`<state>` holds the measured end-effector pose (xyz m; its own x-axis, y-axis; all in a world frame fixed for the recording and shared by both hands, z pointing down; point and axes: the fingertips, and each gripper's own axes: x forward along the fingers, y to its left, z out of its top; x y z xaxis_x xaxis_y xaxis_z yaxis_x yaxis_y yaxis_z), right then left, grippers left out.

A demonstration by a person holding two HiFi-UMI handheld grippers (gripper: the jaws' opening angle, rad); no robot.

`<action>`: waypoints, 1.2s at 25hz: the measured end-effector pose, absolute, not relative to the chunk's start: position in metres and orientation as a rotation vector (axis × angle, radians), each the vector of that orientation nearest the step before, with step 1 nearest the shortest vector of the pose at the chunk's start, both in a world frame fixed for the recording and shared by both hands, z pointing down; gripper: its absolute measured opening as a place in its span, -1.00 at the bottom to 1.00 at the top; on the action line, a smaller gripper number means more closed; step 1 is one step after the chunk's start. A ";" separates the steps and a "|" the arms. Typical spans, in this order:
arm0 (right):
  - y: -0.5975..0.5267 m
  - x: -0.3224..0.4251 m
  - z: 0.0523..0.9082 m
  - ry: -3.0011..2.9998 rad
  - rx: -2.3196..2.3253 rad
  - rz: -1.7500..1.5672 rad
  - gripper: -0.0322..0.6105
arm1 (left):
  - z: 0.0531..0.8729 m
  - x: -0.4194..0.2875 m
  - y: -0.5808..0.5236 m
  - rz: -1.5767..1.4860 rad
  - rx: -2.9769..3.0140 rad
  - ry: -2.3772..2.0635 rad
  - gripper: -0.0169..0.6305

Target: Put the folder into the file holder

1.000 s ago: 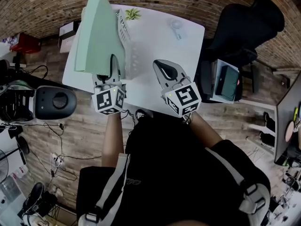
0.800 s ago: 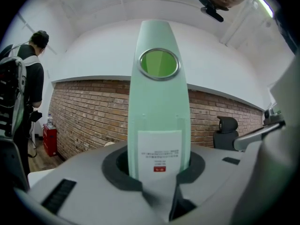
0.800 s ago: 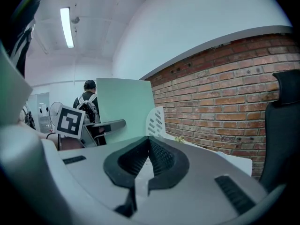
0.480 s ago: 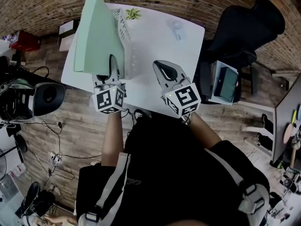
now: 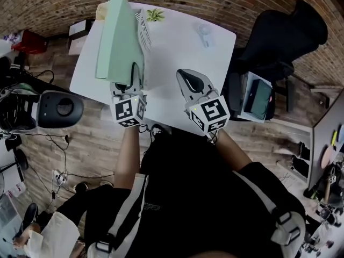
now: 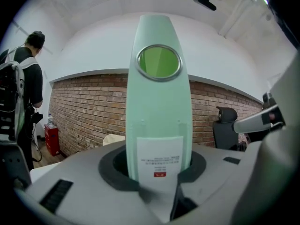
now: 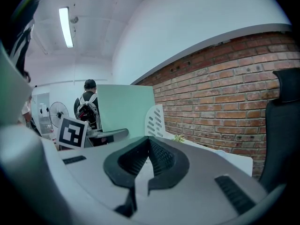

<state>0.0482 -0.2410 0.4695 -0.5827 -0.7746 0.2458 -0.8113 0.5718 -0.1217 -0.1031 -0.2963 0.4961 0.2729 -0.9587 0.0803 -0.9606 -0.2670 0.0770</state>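
A mint-green folder [image 5: 115,36] stands upright on its edge over the left part of the white table [image 5: 188,47]. My left gripper [image 5: 133,73] grips its spine low down. In the left gripper view the spine [image 6: 159,93], with its metal-ringed hole and white label, fills the gap between the pads. These jaws have just been opening, and the folder is still between them. The white perforated file holder [image 5: 142,34] shows right beside the folder; I cannot tell whether the folder sits in a slot. My right gripper [image 5: 189,80] hovers shut and empty over the table's middle.
A small green plant [image 5: 155,15] and a clear object [image 5: 201,31] sit at the table's far edge. A black office chair [image 5: 285,31] stands to the right. A black round device [image 5: 56,109] is at the left. A person with a backpack [image 6: 23,78] stands further off.
The folder and my left gripper have sunk a little toward the table beside the file holder. The right gripper has stayed where it was.
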 end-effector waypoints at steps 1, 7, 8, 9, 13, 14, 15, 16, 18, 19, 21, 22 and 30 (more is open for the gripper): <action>-0.241 0.048 0.470 -2.636 1.340 0.332 -0.87 | 0.500 -0.103 -0.296 0.044 2.412 -1.824 -0.48; -0.241 0.044 0.473 -2.637 1.330 0.335 -0.87 | 0.516 -0.101 -0.292 0.104 2.392 -1.813 -0.47; -0.241 0.043 0.473 -2.637 1.328 0.336 -0.87 | 0.518 -0.101 -0.291 0.112 2.390 -1.811 -0.47; -0.241 0.043 0.474 -2.637 1.326 0.336 -0.87 | 0.520 -0.101 -0.291 0.120 2.388 -1.808 -0.46; -0.242 0.040 0.475 -2.638 1.316 0.341 -0.87 | 0.527 -0.101 -0.290 0.152 2.373 -1.805 -0.45; -0.243 0.039 0.475 -2.638 1.314 0.342 -0.87 | 0.528 -0.101 -0.290 0.158 2.371 -1.804 -0.45; -0.243 0.038 0.475 -2.638 1.313 0.343 -0.87 | 0.530 -0.101 -0.290 0.165 2.369 -1.802 -0.45; -0.243 0.038 0.476 -2.638 1.312 0.344 -0.87 | 0.532 -0.101 -0.290 0.172 2.368 -1.797 -0.44; -0.244 0.036 0.475 -2.638 1.308 0.346 -0.87 | 0.535 -0.102 -0.290 0.186 2.364 -1.783 -0.44; -0.244 0.036 0.475 -2.638 1.305 0.348 -0.87 | 0.537 -0.102 -0.290 0.191 2.363 -1.777 -0.44; -0.244 0.034 0.476 -2.640 1.299 0.353 -0.87 | 0.540 -0.102 -0.289 0.204 2.359 -1.768 -0.43; -0.245 0.034 0.477 -2.641 1.295 0.356 -0.87 | 0.542 -0.102 -0.289 0.211 2.356 -1.765 -0.42; -0.253 0.027 0.485 -2.664 1.240 0.379 -0.87 | 0.559 -0.105 -0.288 0.288 2.322 -1.777 -0.41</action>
<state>0.0268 -0.2531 0.4851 -0.6366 -0.7237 0.2665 -0.7693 0.6201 -0.1537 -0.1048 -0.2878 0.5588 0.2568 -0.9264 0.2753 -0.9660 -0.2552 0.0424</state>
